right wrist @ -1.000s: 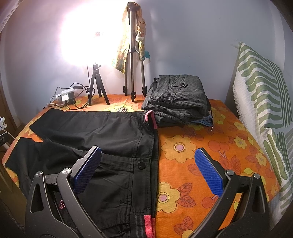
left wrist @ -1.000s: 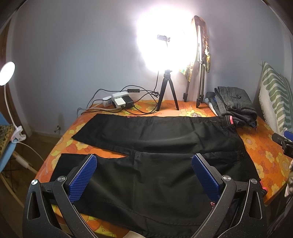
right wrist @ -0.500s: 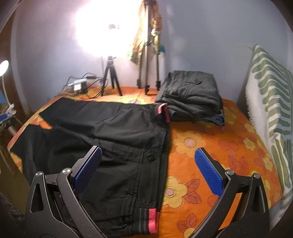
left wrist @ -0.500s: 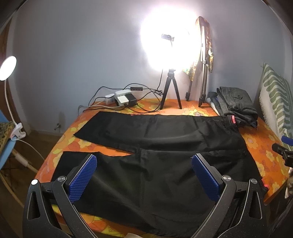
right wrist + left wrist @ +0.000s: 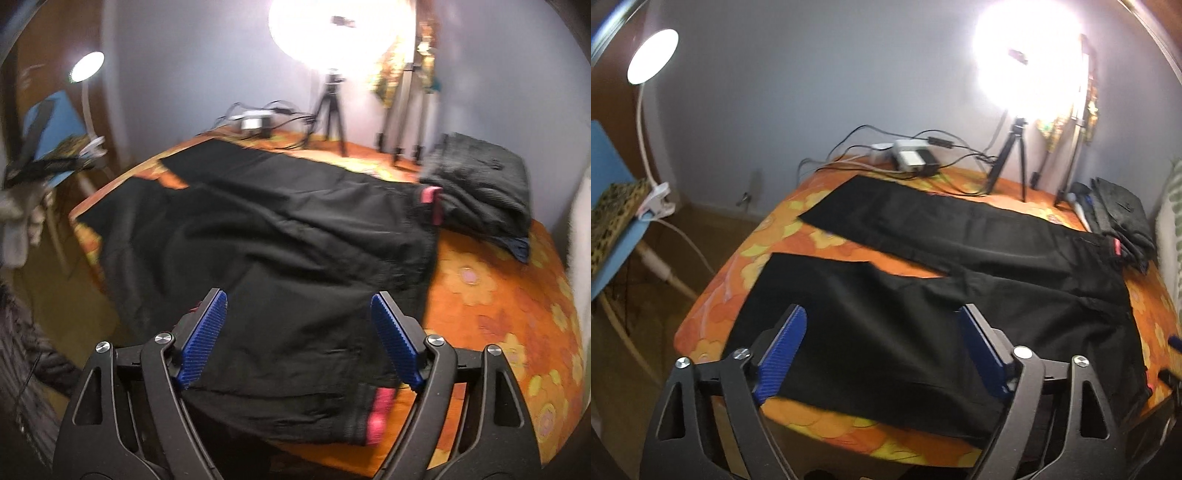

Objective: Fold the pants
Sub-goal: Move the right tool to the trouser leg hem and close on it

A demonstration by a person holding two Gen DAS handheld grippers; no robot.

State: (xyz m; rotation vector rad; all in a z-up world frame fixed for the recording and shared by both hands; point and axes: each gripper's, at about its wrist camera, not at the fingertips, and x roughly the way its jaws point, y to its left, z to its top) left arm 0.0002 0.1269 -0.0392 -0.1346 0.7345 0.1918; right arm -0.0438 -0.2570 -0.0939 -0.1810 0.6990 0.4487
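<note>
A: How do the black pants (image 5: 979, 295) look?

B: Spread flat on the bed (image 5: 827, 254) with the orange flowered cover. The two legs run apart toward the bed's left end, with a wedge of orange cover between them. The waistband, with its pink tag (image 5: 430, 195), lies at the other end, just beside the pile of folded grey clothes (image 5: 480, 184). A second strip of pink (image 5: 380, 413) shows at the waistband's near corner, where the cloth hangs over the bed's front edge. The fabric is mildly creased around the seat.

A: And the left claw (image 5: 882, 354)?

B: It tilts down over the near leg of the pants, close to the bed's front edge. Its blue pads (image 5: 783, 354) stand wide and are closing. Black cloth shows in the gap, but the pads do not press on it.

A: The right claw (image 5: 299, 336)?

B: Also angled down, over the hip part of the pants near the waistband, at the bed's front edge. Its jaws are wide and closing too, with cloth below the gap and nothing gripped.

A: Anything else by the bed?

B: A bright ring light on a tripod (image 5: 1012, 158) stands on the bed's far side beside a power strip (image 5: 912, 158) with cables.
</note>
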